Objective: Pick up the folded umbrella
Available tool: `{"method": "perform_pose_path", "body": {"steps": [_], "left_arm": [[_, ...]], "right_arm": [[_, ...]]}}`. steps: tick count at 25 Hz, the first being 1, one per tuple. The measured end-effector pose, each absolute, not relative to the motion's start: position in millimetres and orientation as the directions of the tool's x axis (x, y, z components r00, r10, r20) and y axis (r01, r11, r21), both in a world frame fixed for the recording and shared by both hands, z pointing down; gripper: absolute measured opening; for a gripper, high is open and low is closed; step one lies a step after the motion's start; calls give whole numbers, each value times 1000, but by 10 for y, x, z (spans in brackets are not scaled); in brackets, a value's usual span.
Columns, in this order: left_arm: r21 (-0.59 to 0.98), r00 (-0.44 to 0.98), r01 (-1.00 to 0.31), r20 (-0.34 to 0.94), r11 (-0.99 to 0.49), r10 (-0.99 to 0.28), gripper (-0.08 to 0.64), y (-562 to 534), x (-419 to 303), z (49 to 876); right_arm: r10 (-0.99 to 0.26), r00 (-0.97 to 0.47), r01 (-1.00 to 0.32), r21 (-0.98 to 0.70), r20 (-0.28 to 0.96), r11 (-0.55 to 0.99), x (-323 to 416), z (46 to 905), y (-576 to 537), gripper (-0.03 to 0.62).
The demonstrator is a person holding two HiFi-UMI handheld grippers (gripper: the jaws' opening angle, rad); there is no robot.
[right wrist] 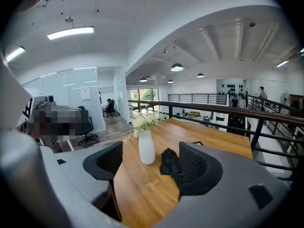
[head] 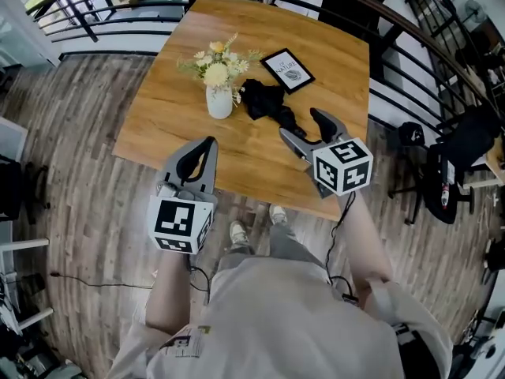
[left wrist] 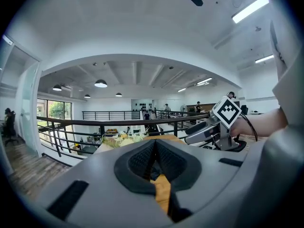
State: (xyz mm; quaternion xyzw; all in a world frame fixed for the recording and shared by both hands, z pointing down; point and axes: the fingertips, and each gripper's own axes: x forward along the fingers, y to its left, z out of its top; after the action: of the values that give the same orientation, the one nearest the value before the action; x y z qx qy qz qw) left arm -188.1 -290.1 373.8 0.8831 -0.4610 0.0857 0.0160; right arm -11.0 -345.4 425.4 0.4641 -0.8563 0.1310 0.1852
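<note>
The left gripper (head: 210,144) is hovering over the near edge of the wooden table (head: 158,109), its jaws pressing together with nothing between them. Further in, a white vase of flowers (head: 219,99) is standing upright. Just right of it the folded umbrella (head: 267,103), black and crumpled, is lying on the tabletop, and a framed picture (head: 287,69) is sitting beyond. The right gripper (head: 298,123) is pointing at the umbrella's near end, jaws spread wide and gripping nothing.
</note>
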Motion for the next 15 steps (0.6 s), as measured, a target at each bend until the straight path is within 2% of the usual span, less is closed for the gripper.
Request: {"method": "perform_pose_path", "body": {"steps": [15], "left_arm": [[-26,407,-885,444,-465,-798,17,-3730,-1407,4837]], "right_arm": [[-542,-572,-770,-175,616,614,161,5827,-4718,376]]}}
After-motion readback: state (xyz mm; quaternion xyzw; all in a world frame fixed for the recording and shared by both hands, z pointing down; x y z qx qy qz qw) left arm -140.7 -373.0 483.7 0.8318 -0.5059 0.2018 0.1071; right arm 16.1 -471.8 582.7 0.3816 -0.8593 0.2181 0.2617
